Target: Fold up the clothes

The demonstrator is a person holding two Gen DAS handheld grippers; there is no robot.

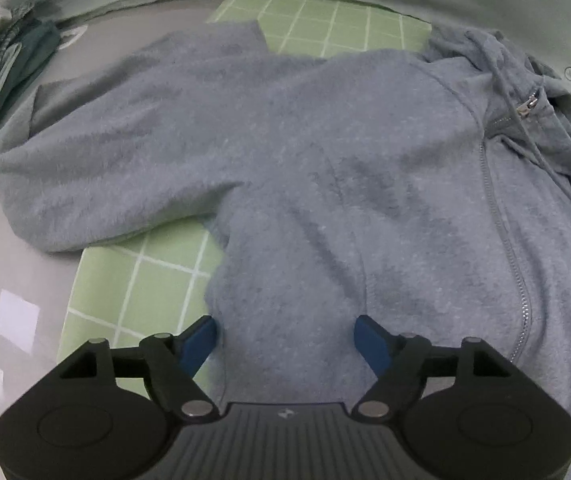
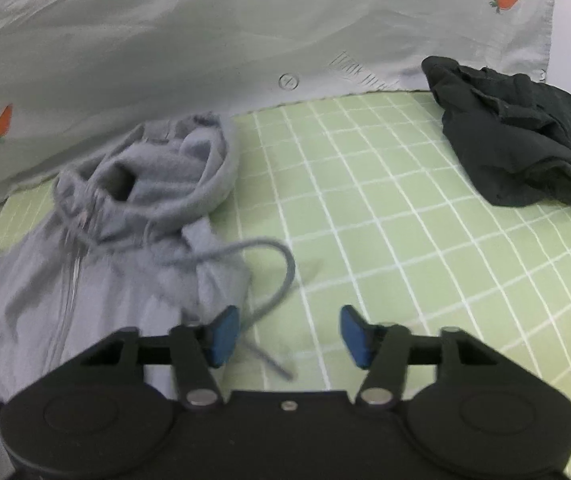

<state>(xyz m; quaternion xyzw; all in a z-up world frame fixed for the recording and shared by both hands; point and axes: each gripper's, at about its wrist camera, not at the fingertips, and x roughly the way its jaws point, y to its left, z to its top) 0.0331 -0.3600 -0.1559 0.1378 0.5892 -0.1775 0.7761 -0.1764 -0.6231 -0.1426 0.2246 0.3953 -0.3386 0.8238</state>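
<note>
A grey zip-up hoodie (image 1: 325, 168) lies spread front-up on a green grid-patterned mat (image 1: 153, 280), one sleeve (image 1: 97, 160) stretched to the left. My left gripper (image 1: 285, 344) hovers open over the hoodie's lower body, blue pads apart with fabric under the gap. In the right wrist view the hood (image 2: 173, 172) and drawstring (image 2: 273, 280) lie at the left. My right gripper (image 2: 289, 336) is open above the mat beside the hoodie's edge, with the cord's end near its left pad and nothing pinched.
A dark crumpled garment (image 2: 525, 140) lies at the mat's far right. A pale green cloth with carrot prints (image 2: 205, 32) covers the back. Folded striped and teal clothes (image 1: 1, 64) sit at the far left on the grey table (image 1: 9, 280).
</note>
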